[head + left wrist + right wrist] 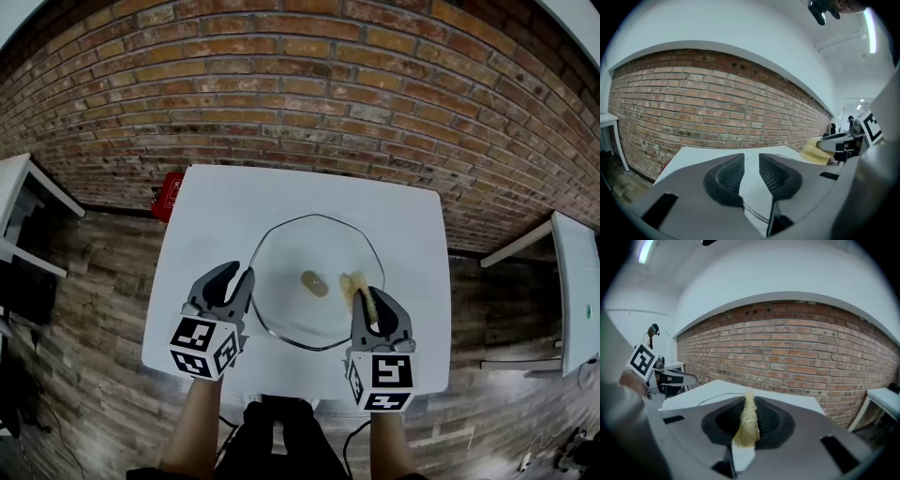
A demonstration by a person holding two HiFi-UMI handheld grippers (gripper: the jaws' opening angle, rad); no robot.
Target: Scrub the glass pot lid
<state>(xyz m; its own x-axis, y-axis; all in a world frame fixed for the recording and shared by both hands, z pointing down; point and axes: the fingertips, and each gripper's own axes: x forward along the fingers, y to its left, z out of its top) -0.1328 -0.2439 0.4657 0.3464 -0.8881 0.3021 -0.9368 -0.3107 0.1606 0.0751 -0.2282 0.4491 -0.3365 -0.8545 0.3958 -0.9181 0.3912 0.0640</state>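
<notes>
1. We hold our left tool (238,274) by the left rim of the glass pot lid (300,246), its jaws spread and nothing between them.
2. Our right tool (372,298) pinches a yellow sponge (357,284) at the lid's right side.
3. The lid lies flat in the middle of the white desk (211,220), knob (314,283) up.

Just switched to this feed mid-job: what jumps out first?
A round clear glass pot lid lies flat in the middle of the white table, by a red brick wall. The right gripper, over the lid's right part, is shut on a yellow scrubbing sponge; the left gripper hangs open at its left rim.
</notes>
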